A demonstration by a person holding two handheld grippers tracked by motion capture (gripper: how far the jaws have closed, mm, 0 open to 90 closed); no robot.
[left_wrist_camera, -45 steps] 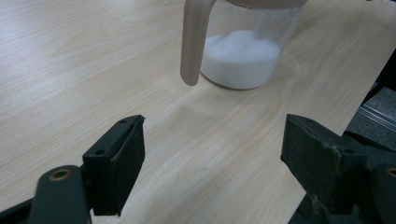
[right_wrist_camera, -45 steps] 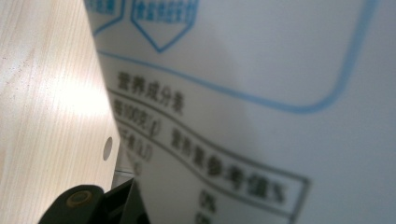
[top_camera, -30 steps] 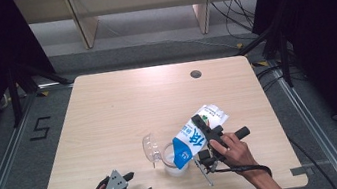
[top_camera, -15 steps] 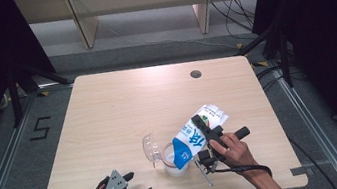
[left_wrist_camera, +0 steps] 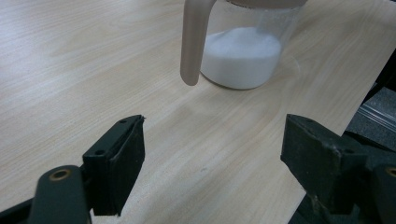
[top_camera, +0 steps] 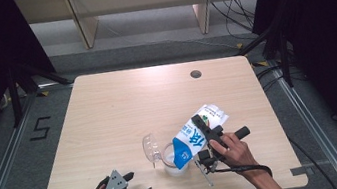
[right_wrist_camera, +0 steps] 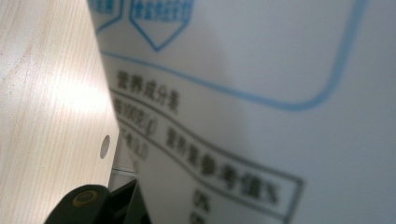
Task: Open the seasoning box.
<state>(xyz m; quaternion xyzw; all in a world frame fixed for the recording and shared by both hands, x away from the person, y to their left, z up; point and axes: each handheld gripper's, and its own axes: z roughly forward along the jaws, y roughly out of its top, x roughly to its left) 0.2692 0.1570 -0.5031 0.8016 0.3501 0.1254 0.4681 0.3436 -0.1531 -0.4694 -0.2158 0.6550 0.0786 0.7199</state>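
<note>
**Milk carton tipped over jug**

While clamped between the jaws of the right gripper (top_camera: 208,134), the milk carton (top_camera: 197,135) leans spout-down, its blue corner over the mouth of the clear jug (top_camera: 172,158). Jug: holds white contents, stands near the front edge of the table (top_camera: 123,106). Left gripper (top_camera: 137,187): jaws wide apart, nothing between them, resting near the table's front edge, left of the jug.

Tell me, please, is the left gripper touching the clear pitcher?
Apart. In the left gripper view, the left gripper stands open, with bare table between its jaws and the pitcher.
</note>
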